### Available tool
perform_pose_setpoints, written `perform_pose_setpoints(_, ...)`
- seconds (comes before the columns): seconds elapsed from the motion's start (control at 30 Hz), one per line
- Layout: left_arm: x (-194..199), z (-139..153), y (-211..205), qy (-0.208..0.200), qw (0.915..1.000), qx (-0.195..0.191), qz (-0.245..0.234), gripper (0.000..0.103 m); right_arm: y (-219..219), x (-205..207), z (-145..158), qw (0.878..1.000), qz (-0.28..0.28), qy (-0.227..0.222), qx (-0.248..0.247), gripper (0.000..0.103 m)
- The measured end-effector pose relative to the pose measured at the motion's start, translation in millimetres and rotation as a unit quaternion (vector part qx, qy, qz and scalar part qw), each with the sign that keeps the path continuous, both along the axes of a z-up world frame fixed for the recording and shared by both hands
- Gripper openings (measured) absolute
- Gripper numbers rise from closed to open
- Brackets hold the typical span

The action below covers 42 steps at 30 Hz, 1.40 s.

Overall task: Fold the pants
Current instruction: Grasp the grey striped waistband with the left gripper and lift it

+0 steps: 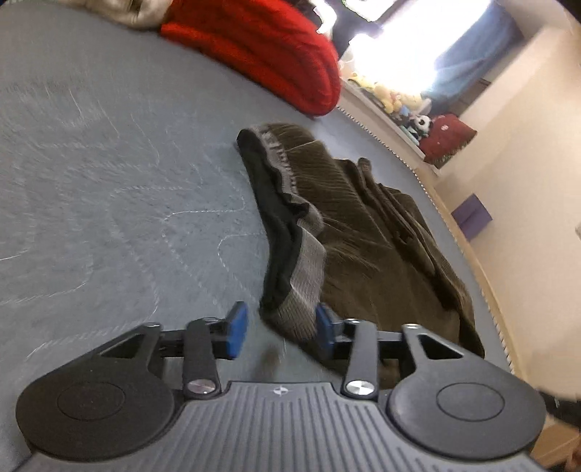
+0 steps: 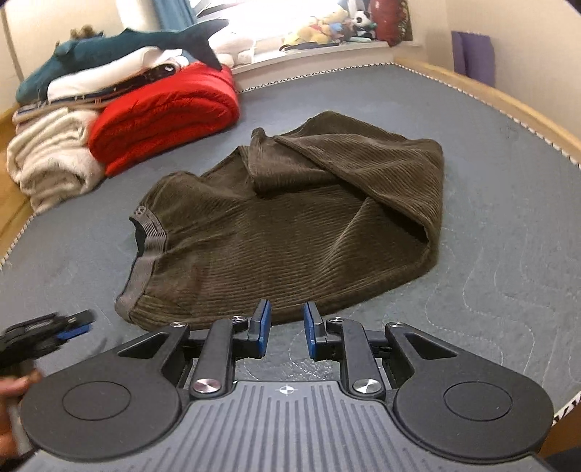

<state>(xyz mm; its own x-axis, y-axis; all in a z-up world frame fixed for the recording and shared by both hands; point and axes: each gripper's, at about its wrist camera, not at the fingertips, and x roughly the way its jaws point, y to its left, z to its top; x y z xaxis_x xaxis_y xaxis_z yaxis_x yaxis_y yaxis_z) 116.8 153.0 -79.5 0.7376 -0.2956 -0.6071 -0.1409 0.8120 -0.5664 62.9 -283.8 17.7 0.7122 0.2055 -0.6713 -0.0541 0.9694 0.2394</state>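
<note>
Corduroy pants (image 2: 283, 225), dark olive-brown, ribbed in fine wales, lying crumpled on grey quilted mattress (image 2: 490, 203) with wavy stitched lines; legs doubled back over the seat in a loose fold. Waistband (image 2: 145, 250) of grey ribbed elastic with black lining inside, facing left gripper; small dark marks printed on it, too small to read. No legible brand or writing anywhere. Left gripper (image 1: 281, 330): black linkage arms, blue rubber pads, fingers (image 1: 238, 328) moderately apart, straddling the near corner of the waistband, right pad touching or just beside the cloth, left pad clear of it; no firm grip visible. Right gripper (image 2: 287, 332): same build, fingers (image 2: 263, 328) narrowly apart with only mattress showing between them, tips just short of the pants' near edge. Beyond the pants: red knitted blanket (image 2: 167, 112), folded thick and rounded; cream fluffy blanket (image 2: 51, 159) beside it; teal plush shark (image 2: 120, 47) on top of the stack. Plush toys (image 2: 326, 25) lined along the windowsill, among them a panda. Wooden bed frame (image 2: 508, 105) edging the mattress.
</note>
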Motion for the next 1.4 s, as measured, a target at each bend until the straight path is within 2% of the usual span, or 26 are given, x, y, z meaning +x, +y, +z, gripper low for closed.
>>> perform_pose_setpoints(0.1, 42, -29, 11, 0.023, 0.9982, -0.054, -0.015, 0.051, -9, 0, 5, 1.0, 0.0, 0.0, 0.014, 0.021)
perform_pose_setpoints(0.17, 64, -37, 14, 0.006, 0.9962, -0.084, -0.024, 0.053, -16, -2, 8, 1.0, 0.0, -0.001, 0.019, 0.021)
perform_pose_setpoints(0.23, 90, -43, 12, 0.01, 0.9921, -0.123, -0.026, 0.053, -23, -4, 9, 1.0, -0.002, 0.002, 0.025, 0.021)
perform_pose_setpoints(0.27, 100, -45, 7, 0.014, 0.9912, -0.128, -0.028, 0.053, -25, -3, 9, 1.0, -0.003, 0.004, 0.027, 0.021)
perform_pose_setpoints(0.47, 143, -36, -29, 0.013, 0.9972, -0.064, -0.037, 0.053, -43, 2, 7, 0.999, -0.024, 0.024, 0.043, 0.022)
perform_pose_setpoints(0.53, 149, -34, -32, 0.034, 0.9984, -0.032, -0.034, 0.032, -44, 6, 6, 0.998, -0.034, 0.034, 0.051, 0.022)
perform_pose_setpoints(0.63, 143, -23, -24, 0.051, 0.9979, -0.011, -0.039, 0.019, -41, 9, 4, 0.996, -0.041, 0.043, 0.062, 0.022)
perform_pose_setpoints(0.77, 119, 4, -3, 0.07, 0.9971, 0.025, -0.016, 0.014, -27, 12, 4, 0.996, -0.048, 0.048, 0.061, 0.022)
perform_pose_setpoints(0.8, 112, 11, 5, 0.069, 0.9972, 0.028, -0.012, 0.008, -24, 14, 4, 0.995, -0.05, 0.051, 0.062, 0.022)
perform_pose_setpoints(0.83, 103, 21, 15, 0.072, 0.9964, 0.045, 0.003, 0.0, -20, 15, 3, 0.995, -0.054, 0.055, 0.064, 0.022)
perform_pose_setpoints(0.87, 94, 29, 29, 0.085, 0.9917, 0.089, 0.038, 0.0, -16, 16, 3, 0.995, -0.056, 0.057, 0.065, 0.022)
perform_pose_setpoints(0.9, 84, 34, 53, 0.094, 0.9899, 0.088, 0.06, 0.0, -10, 17, 4, 0.995, -0.058, 0.057, 0.062, 0.022)
perform_pose_setpoints(1.0, 40, 43, 128, 0.102, 0.9859, 0.036, 0.128, 0.0, 10, 20, 6, 0.996, -0.057, 0.054, 0.045, 0.022)
perform_pose_setpoints(1.03, 26, 45, 145, 0.098, 0.9878, 0.008, 0.121, 0.0, 17, 21, 7, 0.996, -0.057, 0.051, 0.038, 0.022)
perform_pose_setpoints(1.1, 8, 48, 155, 0.08, 0.9931, -0.017, 0.084, 0.0, 30, 23, 7, 0.997, -0.059, 0.044, 0.027, 0.022)
perform_pose_setpoints(1.17, -2, 49, 149, 0.056, 0.9971, -0.023, 0.046, 0.001, 41, 26, 3, 0.996, -0.062, 0.053, 0.022, 0.022)
perform_pose_setpoints(1.23, -5, 41, 133, 0.046, 0.998, -0.042, 0.012, 0.015, 52, 28, 0, 0.996, -0.054, 0.06, 0.024, 0.022)
perform_pose_setpoints(1.33, 0, 24, 103, 0.034, 0.9979, -0.054, -0.015, 0.02, 69, 29, -8, 0.997, -0.027, 0.065, 0.004, 0.022)
perform_pose_setpoints(1.4, 8, 12, 83, 0.036, 0.9966, -0.071, -0.025, 0.026, 74, 32, -16, 0.996, -0.02, 0.079, 0.028, 0.022)
